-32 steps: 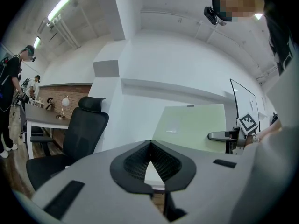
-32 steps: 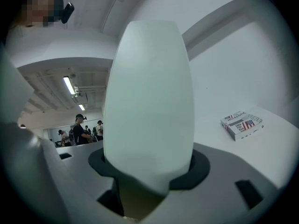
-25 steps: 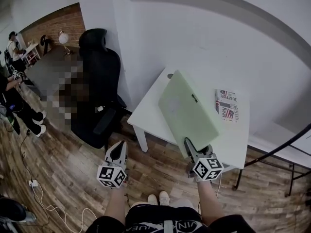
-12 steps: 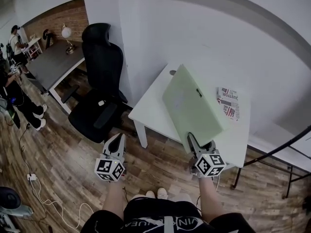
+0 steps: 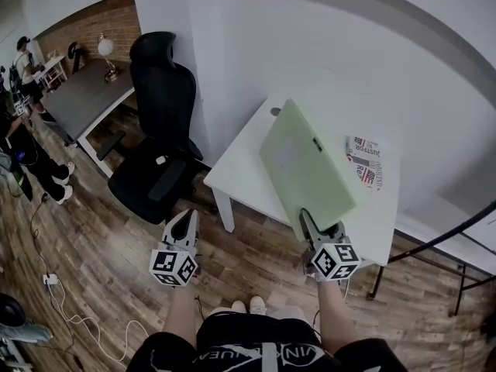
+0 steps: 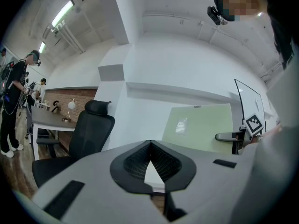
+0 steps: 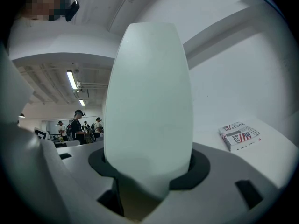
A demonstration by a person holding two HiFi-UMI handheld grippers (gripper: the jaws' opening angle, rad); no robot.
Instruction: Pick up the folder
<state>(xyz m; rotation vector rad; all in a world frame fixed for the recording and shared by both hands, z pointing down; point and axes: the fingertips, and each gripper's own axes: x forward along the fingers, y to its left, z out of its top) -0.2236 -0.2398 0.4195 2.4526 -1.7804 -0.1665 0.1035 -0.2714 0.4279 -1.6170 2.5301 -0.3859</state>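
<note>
A pale green folder [image 5: 306, 169] is tilted up above the white table [image 5: 240, 178], its near edge between the fingers of my right gripper [image 5: 319, 225]. The right gripper view shows that gripper [image 7: 147, 171] shut on the folder [image 7: 149, 101], which fills the middle of the picture. My left gripper [image 5: 186, 227] hangs over the wooden floor, left of the table, with its jaws together and nothing in them. In the left gripper view the left gripper [image 6: 150, 164] points level, and the folder [image 6: 201, 127] stands off to its right.
A striped booklet [image 5: 364, 161] lies on the table beyond the folder. A black office chair [image 5: 159, 130] stands left of the table, with a dark desk [image 5: 77, 103] and lamp [image 5: 106, 53] behind it. People [image 5: 23, 60] stand far left. A cable [image 5: 62, 316] runs across the floor.
The head view has shifted a little. Both grippers and the folder keep their places.
</note>
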